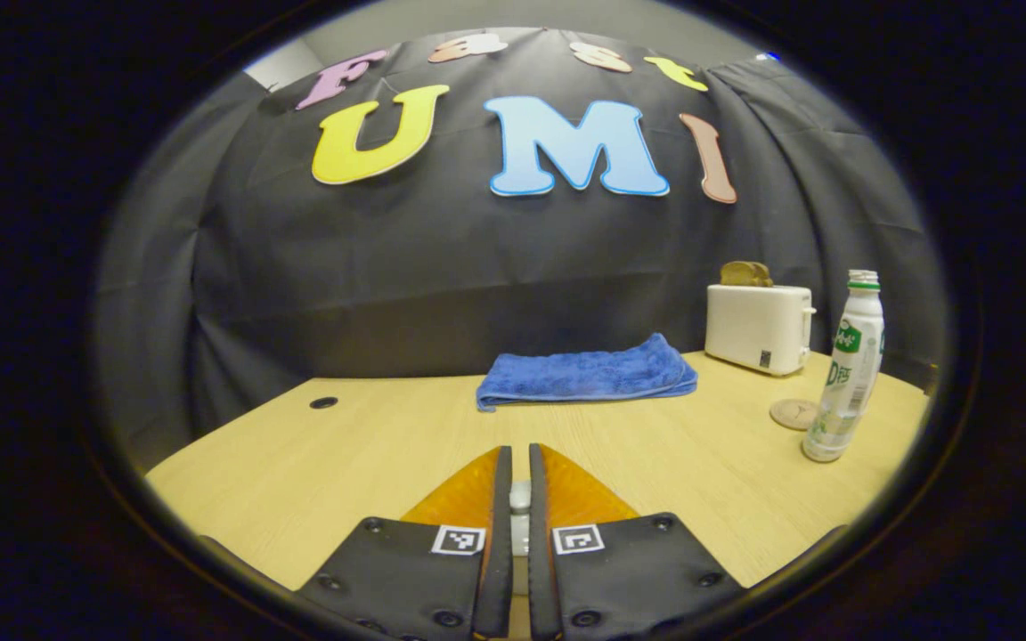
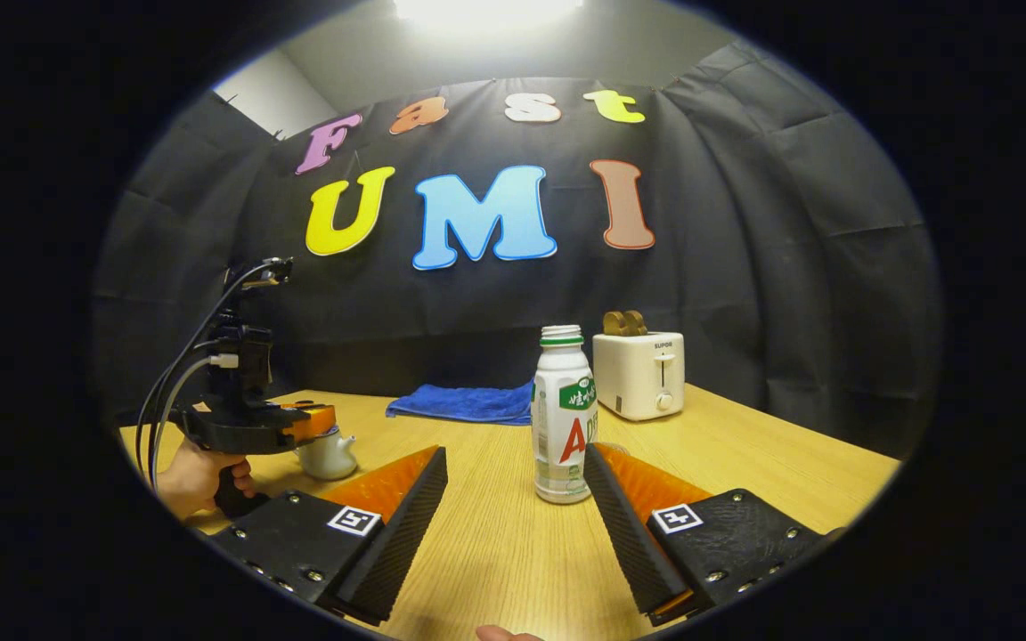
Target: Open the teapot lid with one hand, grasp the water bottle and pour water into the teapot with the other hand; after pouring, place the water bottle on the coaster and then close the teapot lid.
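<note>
Two grippers work over a wooden table (image 2: 495,552). In the right gripper view, the right gripper (image 2: 515,476) is spread wide, grasping nothing, and the water bottle (image 2: 563,415) stands upright at 12 o'clock just ahead of its fingers. A white toaster (image 2: 639,375) holding toast sits at 1 o'clock and a folded blue towel (image 2: 464,402) at 11 o'clock. At 9 o'clock a hand (image 2: 197,476) holds the left gripper (image 2: 304,425) above the white teapot (image 2: 328,455). In the left gripper view, the left gripper (image 1: 519,463) is clenched on a small pale knob (image 1: 520,496), and a round coaster (image 1: 793,413) lies just beside the bottle at 3 o'clock.
</note>
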Demonstrator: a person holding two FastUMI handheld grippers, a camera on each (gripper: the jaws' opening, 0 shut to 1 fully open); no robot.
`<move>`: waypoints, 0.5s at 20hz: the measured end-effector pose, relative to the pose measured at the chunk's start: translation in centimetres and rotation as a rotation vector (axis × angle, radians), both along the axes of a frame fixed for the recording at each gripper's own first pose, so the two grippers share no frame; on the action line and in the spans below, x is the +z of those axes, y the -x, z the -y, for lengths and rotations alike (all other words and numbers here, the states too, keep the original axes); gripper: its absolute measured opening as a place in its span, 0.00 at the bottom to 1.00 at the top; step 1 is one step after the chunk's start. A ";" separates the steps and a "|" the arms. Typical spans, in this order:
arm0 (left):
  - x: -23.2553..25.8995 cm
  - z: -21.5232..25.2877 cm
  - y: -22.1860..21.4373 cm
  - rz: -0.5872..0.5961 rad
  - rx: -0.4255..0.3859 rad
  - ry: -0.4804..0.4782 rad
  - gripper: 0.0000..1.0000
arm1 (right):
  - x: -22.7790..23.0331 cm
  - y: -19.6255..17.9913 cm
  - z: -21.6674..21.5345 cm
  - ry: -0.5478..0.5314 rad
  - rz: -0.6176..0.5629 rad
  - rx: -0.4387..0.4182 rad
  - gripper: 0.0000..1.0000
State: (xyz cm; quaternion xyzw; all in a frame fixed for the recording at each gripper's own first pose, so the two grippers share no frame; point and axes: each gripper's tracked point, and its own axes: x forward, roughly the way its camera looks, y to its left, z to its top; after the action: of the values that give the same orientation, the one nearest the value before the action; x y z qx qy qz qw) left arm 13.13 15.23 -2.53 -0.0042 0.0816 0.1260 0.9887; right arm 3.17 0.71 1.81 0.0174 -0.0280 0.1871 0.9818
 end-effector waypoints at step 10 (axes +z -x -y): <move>3.7 3.2 1.0 0.109 -0.082 -0.058 0.14 | 2.4 -5.7 3.0 0.088 0.041 -0.085 0.95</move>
State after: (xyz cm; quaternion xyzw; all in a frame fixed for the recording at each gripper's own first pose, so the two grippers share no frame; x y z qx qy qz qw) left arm 12.13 12.04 1.22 0.0211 0.0240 0.0872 0.9957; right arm 8.87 -2.24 4.23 -0.0307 -0.0404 0.1464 0.9879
